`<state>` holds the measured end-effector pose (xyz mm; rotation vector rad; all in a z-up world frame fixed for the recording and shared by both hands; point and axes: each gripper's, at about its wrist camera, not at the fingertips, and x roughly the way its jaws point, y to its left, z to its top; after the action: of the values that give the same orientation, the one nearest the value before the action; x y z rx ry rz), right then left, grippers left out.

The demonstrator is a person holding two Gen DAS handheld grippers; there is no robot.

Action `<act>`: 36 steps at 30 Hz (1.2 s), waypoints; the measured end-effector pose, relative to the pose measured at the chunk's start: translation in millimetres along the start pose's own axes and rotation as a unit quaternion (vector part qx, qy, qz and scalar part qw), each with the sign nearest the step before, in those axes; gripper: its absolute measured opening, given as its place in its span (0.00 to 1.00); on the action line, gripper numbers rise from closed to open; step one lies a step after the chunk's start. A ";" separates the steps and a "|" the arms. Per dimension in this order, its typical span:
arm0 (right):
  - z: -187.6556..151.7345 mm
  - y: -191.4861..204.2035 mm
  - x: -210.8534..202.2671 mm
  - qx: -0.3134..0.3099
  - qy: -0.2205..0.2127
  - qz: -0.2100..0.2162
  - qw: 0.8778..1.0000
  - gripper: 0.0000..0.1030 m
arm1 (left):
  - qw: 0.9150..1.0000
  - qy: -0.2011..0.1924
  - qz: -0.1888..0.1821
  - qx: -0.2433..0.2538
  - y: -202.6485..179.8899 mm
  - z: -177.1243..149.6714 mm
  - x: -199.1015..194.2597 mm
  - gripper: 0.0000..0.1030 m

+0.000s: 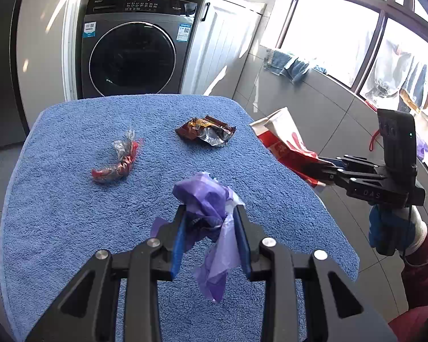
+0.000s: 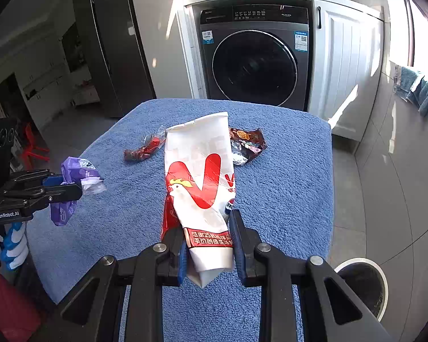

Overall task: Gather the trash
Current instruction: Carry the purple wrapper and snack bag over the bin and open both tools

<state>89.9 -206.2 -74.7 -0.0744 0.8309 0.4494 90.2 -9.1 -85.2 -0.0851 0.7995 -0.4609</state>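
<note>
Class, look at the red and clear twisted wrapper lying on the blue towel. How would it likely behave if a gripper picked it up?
The red and clear wrapper looks like thin crinkled film, so it is probably very light and floppy. Its glossy surface may slip between pads. Lying crumpled on the towel, it seems unlikely to roll.

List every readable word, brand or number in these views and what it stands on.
"GenRobot.AI": left gripper body.
"DAS": right gripper body.
"Haier": washing machine panel, barely legible.
Large red "V": paper bag; its Chinese print is only partly legible.
Machine stickers, wrappers: too small.
</note>
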 end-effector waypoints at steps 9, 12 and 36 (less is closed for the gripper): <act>-49.3 -74.9 -57.4 0.089 -0.030 -0.069 0.993 0.24 | 0.995 0.024 -0.032 0.088 -64.9 43.2 44.1 0.29; -68.7 -104.4 -73.5 0.128 -0.038 -0.089 0.987 0.24 | 0.990 0.037 -0.048 0.125 -100.1 55.3 68.8 0.29; -185.1 -283.6 -41.9 0.331 0.035 -0.176 0.926 0.26 | 0.948 0.205 -0.139 0.199 -312.2 75.1 325.5 0.34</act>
<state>53.8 -521.3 -200.7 0.3850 0.9794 -0.1891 225.6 -436.5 -174.9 0.2875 1.0914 -0.9200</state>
